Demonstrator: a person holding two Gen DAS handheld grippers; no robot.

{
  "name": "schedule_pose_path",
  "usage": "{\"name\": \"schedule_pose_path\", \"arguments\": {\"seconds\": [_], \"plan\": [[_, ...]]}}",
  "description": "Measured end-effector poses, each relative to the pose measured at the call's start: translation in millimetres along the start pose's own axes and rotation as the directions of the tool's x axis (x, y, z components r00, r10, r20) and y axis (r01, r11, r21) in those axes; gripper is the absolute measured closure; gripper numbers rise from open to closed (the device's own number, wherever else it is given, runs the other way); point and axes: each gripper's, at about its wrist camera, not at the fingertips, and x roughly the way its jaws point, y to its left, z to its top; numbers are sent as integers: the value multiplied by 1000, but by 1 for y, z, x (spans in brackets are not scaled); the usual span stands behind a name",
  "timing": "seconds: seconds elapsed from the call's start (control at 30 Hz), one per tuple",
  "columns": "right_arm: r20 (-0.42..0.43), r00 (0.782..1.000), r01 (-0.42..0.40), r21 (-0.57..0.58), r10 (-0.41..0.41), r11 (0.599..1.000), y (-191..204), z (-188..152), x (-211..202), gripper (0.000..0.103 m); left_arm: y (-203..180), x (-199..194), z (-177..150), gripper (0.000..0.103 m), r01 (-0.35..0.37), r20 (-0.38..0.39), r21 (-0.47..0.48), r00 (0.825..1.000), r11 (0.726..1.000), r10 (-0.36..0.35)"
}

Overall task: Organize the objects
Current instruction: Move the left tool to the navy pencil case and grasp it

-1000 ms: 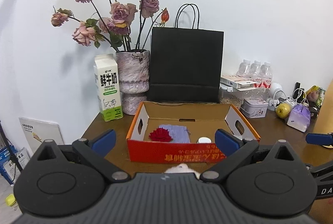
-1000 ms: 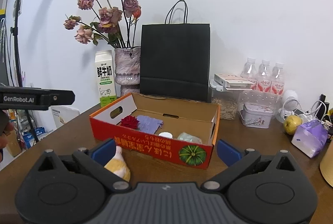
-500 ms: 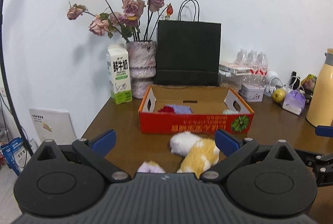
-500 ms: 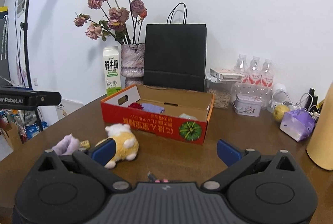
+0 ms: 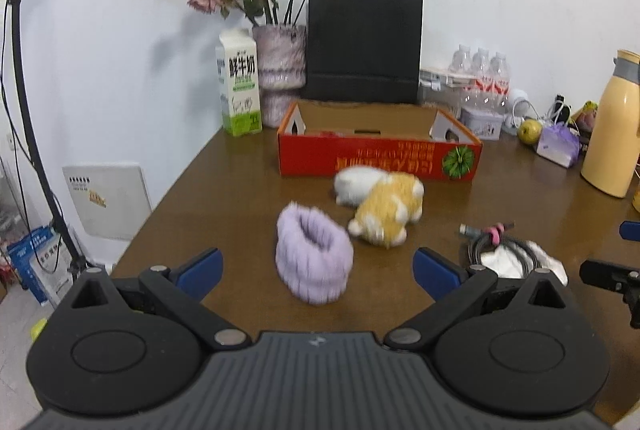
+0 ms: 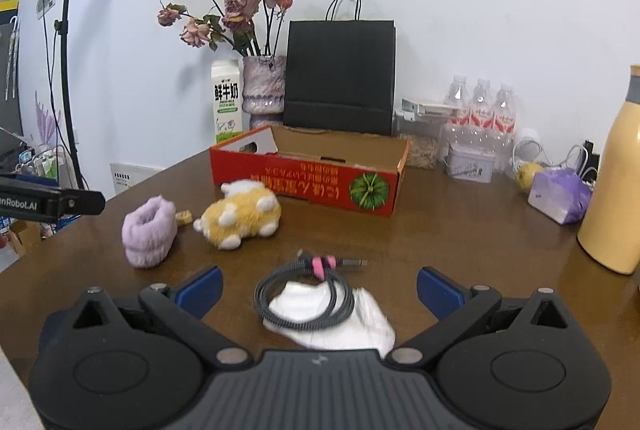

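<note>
Our left gripper [image 5: 316,266] is wide open and holds nothing, right over the fluffy purple band [image 5: 313,253]. Our right gripper [image 6: 319,287] is open too, above the grey cable [image 6: 305,295] on a white cloth [image 6: 340,322]. The yellow plush toy [image 6: 240,217] lies near the red box [image 6: 308,180], with bare table [image 6: 460,242] to the right.

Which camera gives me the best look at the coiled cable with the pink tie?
The right wrist view: the coiled cable lies centred just ahead of the open right claw, draped over a white cloth. The left wrist view shows it only at the right edge, partly behind a finger.
</note>
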Motion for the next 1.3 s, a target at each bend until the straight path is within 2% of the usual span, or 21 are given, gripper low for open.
{"name": "schedule_pose_path", "arguments": {"seconds": [0.17, 0.3, 0.6, 0.8, 0.93, 1.0, 1.13, 1.17, 1.23, 1.27, 1.3], "plan": [[-14, 1000, -5, 18, 6, 1000, 2, -21, -13, 0, 1, -6, -31, 0, 32, -50, -1, 998, 999, -32], [-22, 1000, -1, 26, 1, 1000, 4, -38, -25, 0, -1, -17, -51, 0, 68, -54, -10, 996, 998, -68], [-27, 1000, 1, 26, -1, 1000, 6, -56, -34, 0, -17, -12, -69, 0, 145, -93, 66, 986, 987, -138], [-43, 999, 8, 40, -6, 999, -1, -62, -33, 0, -25, 13, -77, 0, 163, -166, 103, 976, 981, -144], [-48, 999, 8, 47, -6, 999, -2, -65, -31, 0, -21, 29, -76, 0, 183, -171, 39, 970, 982, -174], [-51, 999, 5, 48, -2, 999, -2, -66, -31, 0, -20, 34, -75, 0, 162, -149, 22, 976, 987, -157], [-58, 998, -3, 45, 6, 999, 0, -67, -28, 0, -32, 39, -76, 0, 81, -132, 41, 988, 996, -75], [-59, 998, -4, 47, 7, 999, 0, -68, -27, 0, -36, 39, -76, 2, 62, -130, 50, 990, 997, -55], [-62, 998, -6, 48, 9, 999, 0, -68, -26, 0, -40, 37, -77, 12, 59, -117, 41, 992, 997, -53], [-63, 998, -7, 48, 10, 999, 0, -68, -26, 0, -42, 34, -77, 25, 64, -105, 42, 993, 997, -60], [-64, 998, -8, 48, 11, 999, 0, -69, -26, 0, -44, 31, -76, 29, 57, -101, 44, 994, 997, -53]]}}
